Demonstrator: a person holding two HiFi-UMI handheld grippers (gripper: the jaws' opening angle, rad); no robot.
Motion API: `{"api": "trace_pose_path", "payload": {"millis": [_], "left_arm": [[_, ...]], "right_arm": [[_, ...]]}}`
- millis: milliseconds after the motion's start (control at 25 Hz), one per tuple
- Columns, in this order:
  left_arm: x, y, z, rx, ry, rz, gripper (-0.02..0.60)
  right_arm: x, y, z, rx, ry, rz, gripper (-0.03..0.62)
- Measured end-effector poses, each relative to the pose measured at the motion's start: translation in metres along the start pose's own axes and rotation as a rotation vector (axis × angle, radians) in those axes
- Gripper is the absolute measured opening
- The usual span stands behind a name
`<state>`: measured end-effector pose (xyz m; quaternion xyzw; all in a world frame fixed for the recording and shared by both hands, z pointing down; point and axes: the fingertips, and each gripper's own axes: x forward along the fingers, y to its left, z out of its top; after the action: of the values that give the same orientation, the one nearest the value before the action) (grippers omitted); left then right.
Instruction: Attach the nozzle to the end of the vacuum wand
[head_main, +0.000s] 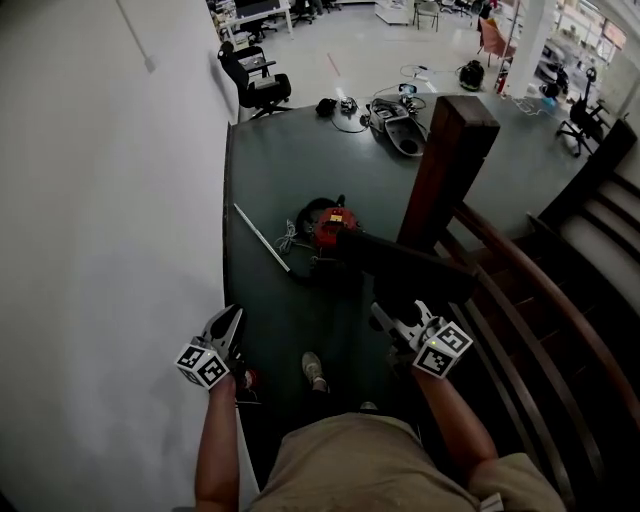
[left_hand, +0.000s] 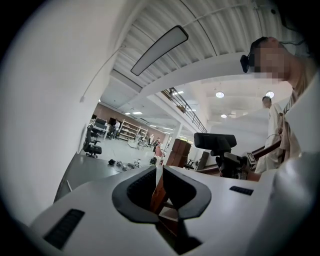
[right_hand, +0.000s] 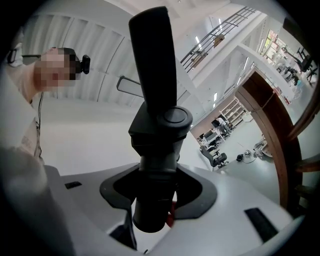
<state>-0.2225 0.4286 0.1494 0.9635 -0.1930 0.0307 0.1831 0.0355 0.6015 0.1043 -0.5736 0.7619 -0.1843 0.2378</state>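
Clamping the black nozzle (right_hand: 152, 65) by its round neck, held it firmly in the right gripper (right_hand: 159, 186), with both pads pressed against the collar and the long flat blade rising beyond. Judged it light, stiff and hard-shelled, smooth enough to twist between the pads, so best taken exactly there on the thick neck and not on the thin blade. Carried nothing in the left gripper (left_hand: 161, 172), pads closed together, with only a wooden post (head_main: 447, 165) showing past the tips. Found the vacuum wand (head_main: 262, 238) lying flat on the dark floor (head_main: 280, 170) ahead, slanting just beside the red vacuum body (head_main: 330, 226) and its cords, well apart from both grippers and lower than the nozzle. Reckoned the wand slim, rigid and apt to roll, best pinched near its free end by the empty left gripper before lining up the nozzle with it.
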Motion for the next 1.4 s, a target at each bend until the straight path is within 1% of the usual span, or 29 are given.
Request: {"api": "trace_pose_path", "payload": {"millis": [240, 440, 640, 760, 920, 1080, 1280, 1400], "left_arm": [[0.046, 0.088, 0.027, -0.032, 0.009, -0.038, 0.032], [0.079, 0.163, 0.051, -0.044, 0.028, -0.070, 0.032], [0.103, 0.224, 0.067, -0.037, 0.055, -0.092, 0.032], [0.123, 0.261, 0.074, -0.033, 0.073, -0.090, 0.032], [0.144, 0.297, 0.082, -0.039, 0.077, -0.077, 0.032], [0.177, 0.323, 0.091, -0.059, 0.084, -0.062, 0.032], [0.229, 0.348, 0.101, -0.072, 0.104, -0.045, 0.032], [0.261, 0.362, 0.114, -0.074, 0.117, -0.037, 0.032]], "right_arm": [[0.090, -0.026, -0.003, 0.009, -0.011, -0.048, 0.183], [0.165, -0.048, -0.001, 0.023, -0.046, -0.092, 0.183], [0.221, -0.069, -0.005, 0.028, -0.074, -0.125, 0.183], [0.256, -0.087, -0.007, 0.019, -0.072, -0.142, 0.183], [0.290, -0.106, -0.005, -0.007, -0.060, -0.141, 0.183], [0.322, -0.131, 0.009, -0.020, -0.061, -0.126, 0.183], [0.363, -0.187, 0.025, -0.008, -0.044, -0.122, 0.183], [0.390, -0.221, 0.040, -0.001, -0.036, -0.130, 0.183]]}}
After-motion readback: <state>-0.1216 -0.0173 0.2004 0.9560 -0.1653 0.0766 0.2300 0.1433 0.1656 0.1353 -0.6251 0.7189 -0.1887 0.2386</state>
